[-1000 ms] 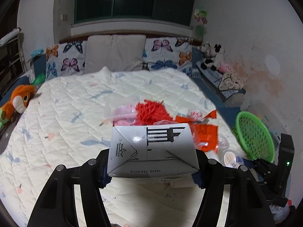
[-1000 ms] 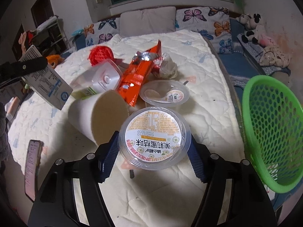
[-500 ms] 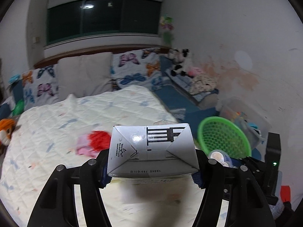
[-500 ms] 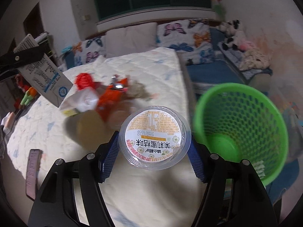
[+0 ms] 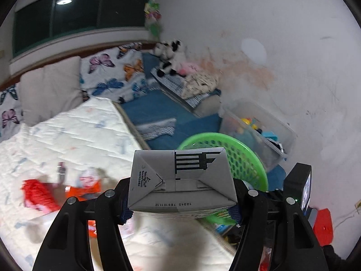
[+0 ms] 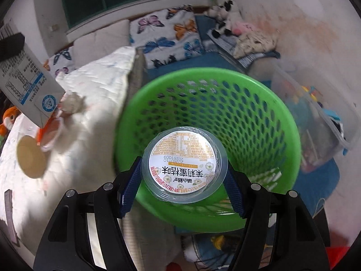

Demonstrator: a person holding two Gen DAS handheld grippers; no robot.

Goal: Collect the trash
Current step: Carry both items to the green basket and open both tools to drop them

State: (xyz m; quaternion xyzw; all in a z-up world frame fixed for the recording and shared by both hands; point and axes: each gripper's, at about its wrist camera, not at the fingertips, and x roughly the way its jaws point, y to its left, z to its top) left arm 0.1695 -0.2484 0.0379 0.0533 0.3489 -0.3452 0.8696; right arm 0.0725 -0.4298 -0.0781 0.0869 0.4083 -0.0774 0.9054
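Note:
My left gripper [image 5: 181,201] is shut on a grey-white drink carton [image 5: 180,180], held above the bed edge with the green mesh basket [image 5: 246,158] just behind it. The carton also shows in the right wrist view [image 6: 24,81] at the left. My right gripper [image 6: 183,180] is shut on a clear plastic cup with a printed lid [image 6: 183,167], held over the open mouth of the green basket [image 6: 225,103]. More trash lies on the bed: red and orange wrappers [image 5: 42,196], a paper cup [image 6: 30,158].
The white quilted bed [image 5: 67,135] is at the left, its edge beside the basket. A clear storage box [image 5: 259,126] with toys stands by the wall behind the basket. Butterfly pillows [image 6: 164,36] and plush toys [image 5: 171,56] are at the back. A phone [image 6: 9,216] lies on the bed.
Both grippers swung right from the trash pile toward the basket. The right gripper with the cup now hangs over the basket mouth; the left with the carton is close to its rim.

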